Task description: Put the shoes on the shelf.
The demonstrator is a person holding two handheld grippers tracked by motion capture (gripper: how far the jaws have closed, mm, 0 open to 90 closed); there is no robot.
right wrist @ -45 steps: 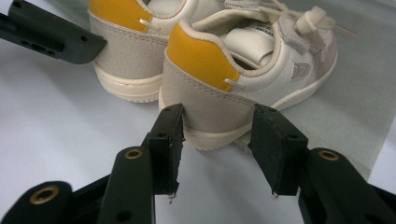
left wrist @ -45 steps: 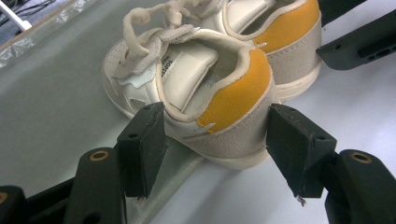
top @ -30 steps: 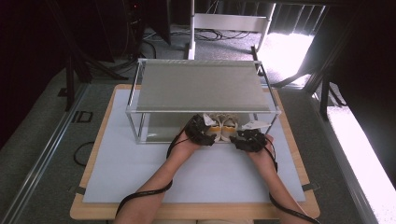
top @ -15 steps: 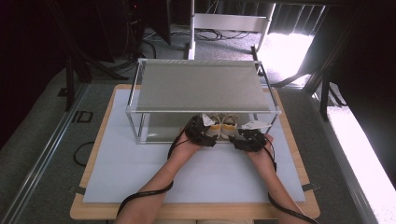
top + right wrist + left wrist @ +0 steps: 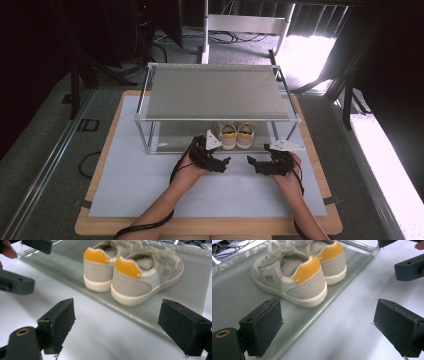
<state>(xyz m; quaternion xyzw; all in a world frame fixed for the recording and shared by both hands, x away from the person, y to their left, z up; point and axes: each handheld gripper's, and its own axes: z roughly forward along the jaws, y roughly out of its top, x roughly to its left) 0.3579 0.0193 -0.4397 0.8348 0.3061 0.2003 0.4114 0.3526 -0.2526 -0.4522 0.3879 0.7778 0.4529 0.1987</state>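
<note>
Your left gripper (image 5: 224, 163) and right gripper (image 5: 253, 163) hover over the white mat (image 5: 150, 180) just in front of the rack's lower shelf (image 5: 175, 140), tips turned toward each other, both sets of jaws spread wide after having just been opening, with nothing between the pads. In the left gripper view the black pads (image 5: 263, 325) frame bare mat and the shelf's front edge; the right gripper view shows the same from the other side.

The pair of small shoes (image 5: 232, 134), beige with orange heel tabs, stands side by side near the front edge of that grey shelf, towards its right half, heels facing you and toes pointing into the rack. Neither gripper touches them. By the look of it the placing is done: the shoes sit upright and squared on the shelf, and what remains for you is likely only to draw both hands clear.

The metal-framed rack (image 5: 142, 102) carries an upper grey shelf (image 5: 215, 92) with nothing on it. The mat covers a wooden table (image 5: 200, 227), its edge showing all round. Beyond it lie dark floor, cables and a white stand (image 5: 205, 30), with strong daylight flooding in at the right
</note>
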